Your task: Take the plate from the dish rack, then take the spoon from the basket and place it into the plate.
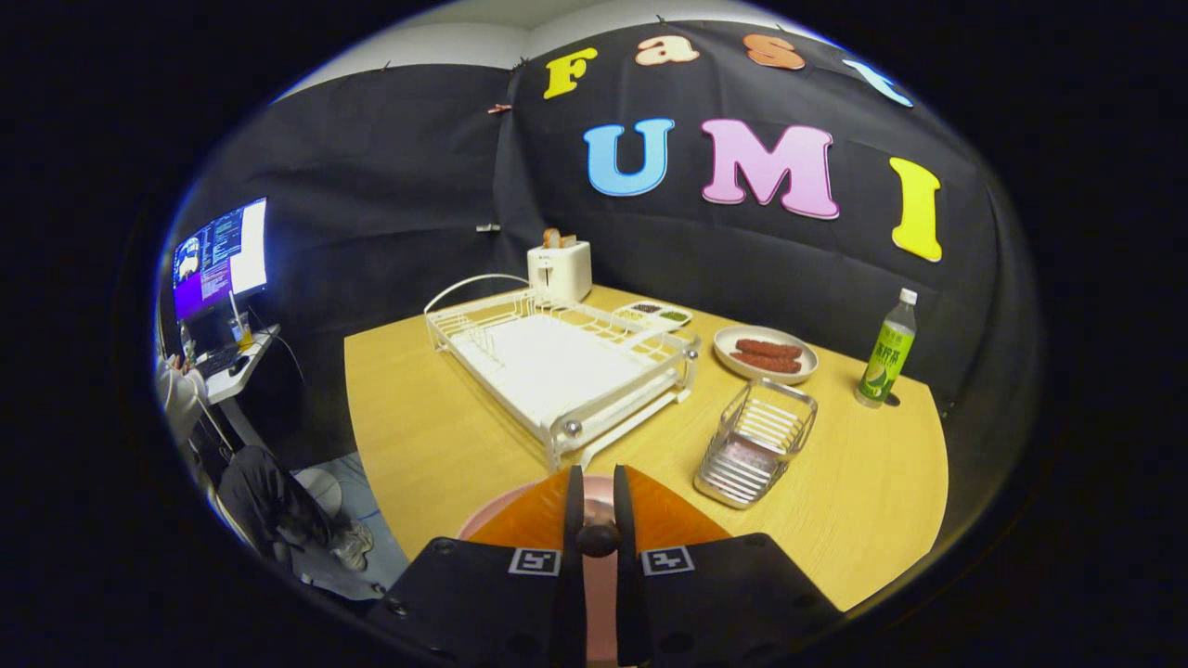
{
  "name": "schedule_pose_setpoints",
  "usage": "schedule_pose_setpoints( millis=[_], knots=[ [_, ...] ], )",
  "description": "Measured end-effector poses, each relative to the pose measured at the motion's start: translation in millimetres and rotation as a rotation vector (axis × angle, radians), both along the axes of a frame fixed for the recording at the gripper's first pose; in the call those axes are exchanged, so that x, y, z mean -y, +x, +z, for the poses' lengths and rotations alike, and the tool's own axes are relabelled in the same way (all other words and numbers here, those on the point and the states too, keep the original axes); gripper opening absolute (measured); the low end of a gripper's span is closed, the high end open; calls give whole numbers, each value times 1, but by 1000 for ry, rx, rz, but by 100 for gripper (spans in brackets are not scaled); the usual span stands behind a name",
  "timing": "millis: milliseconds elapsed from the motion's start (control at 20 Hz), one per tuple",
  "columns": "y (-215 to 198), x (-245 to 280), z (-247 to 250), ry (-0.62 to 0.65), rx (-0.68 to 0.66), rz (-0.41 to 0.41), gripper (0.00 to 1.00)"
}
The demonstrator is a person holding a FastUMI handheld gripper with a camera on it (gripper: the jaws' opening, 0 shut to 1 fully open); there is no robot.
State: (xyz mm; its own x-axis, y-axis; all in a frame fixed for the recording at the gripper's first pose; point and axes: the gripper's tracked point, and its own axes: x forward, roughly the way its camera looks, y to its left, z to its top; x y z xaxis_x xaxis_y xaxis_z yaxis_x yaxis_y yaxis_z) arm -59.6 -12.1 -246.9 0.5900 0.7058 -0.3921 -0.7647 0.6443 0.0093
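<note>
1. The gripper (594,506) points toward twelve o'clock, angled slightly downward.
2. Its two fingers (574,501) stand nearly together, a narrow gap between them.
3. Both press on a dark handle (597,538) held between them.

The gripper view rides on the gripper (594,506) and looks forward and slightly down along its two fingers, close over the near edge of the wooden table (436,436) — facing the dish rack (557,371), the wire basket (756,441) and the booth's wall beyond.
</note>
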Motion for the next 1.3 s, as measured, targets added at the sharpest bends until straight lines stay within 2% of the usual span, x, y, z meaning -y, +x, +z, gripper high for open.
schedule_pose_setpoints(
  millis=[300, 350, 500, 600, 750, 1050, 1300],
  knots=[
    [1, 13, -10, -4, -88, -38, 19],
    [1, 13, -8, 3, -102, -45, 22],
    [2, 15, 3, 16, -132, -63, 42],
    [7, 19, 27, 34, -99, -84, 53],
    [21, 23, 77, 76, -13, -147, 100],
    [42, 26, 194, 192, 171, -348, 98],
    [43, 22, 255, 236, 274, -525, 98]
  ],
)
